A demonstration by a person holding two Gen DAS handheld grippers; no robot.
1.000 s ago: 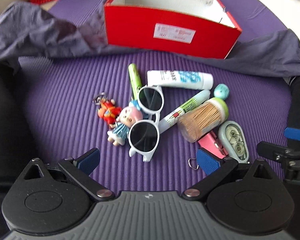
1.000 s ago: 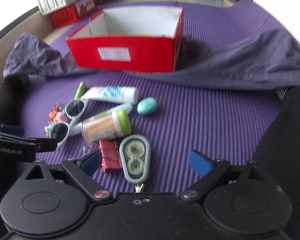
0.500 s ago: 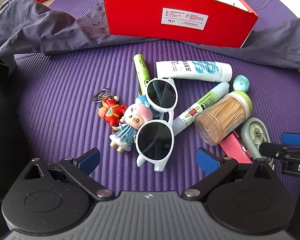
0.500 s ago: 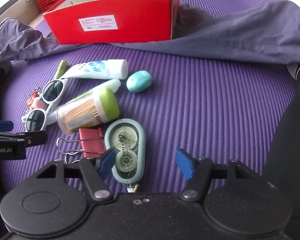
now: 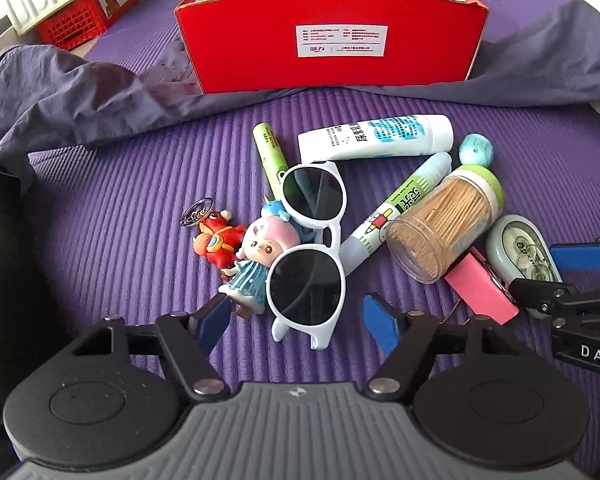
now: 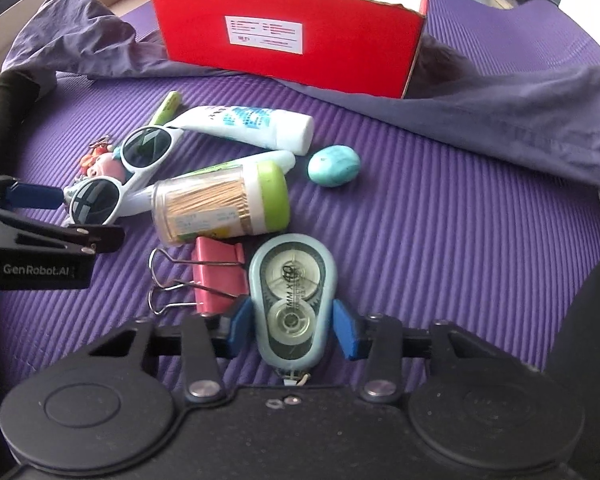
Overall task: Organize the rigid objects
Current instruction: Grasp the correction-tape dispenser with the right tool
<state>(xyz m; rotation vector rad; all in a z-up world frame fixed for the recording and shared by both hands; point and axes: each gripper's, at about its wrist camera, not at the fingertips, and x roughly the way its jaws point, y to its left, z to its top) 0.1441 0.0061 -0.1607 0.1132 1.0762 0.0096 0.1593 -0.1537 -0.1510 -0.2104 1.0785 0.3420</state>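
Observation:
White sunglasses [image 5: 306, 258] lie on the purple mat among a doll figure [image 5: 256, 256], a red keychain [image 5: 216, 240], a toothpick jar [image 5: 444, 224], a white tube [image 5: 376, 136], a glue stick [image 5: 396, 208] and a pink binder clip [image 5: 480, 284]. My left gripper [image 5: 298, 320] is open, its pads either side of the sunglasses' near lens. My right gripper [image 6: 292, 326] is open, its pads close on both sides of the correction tape dispenser [image 6: 292, 300], with a small gap on the right. The clip [image 6: 216, 276] lies just left of it.
An open red shoebox [image 5: 332, 44] stands at the back on the mat. Grey-purple cloth [image 5: 72, 92] lies on both sides of it. A teal egg-shaped object [image 6: 334, 166] and a green pen [image 5: 270, 152] lie near the tube. A red crate [image 5: 84, 20] sits far left.
Both grippers moved forward and lower toward the pile and narrowed. The left pads now flank the sunglasses; the right pads now flank the tape dispenser.

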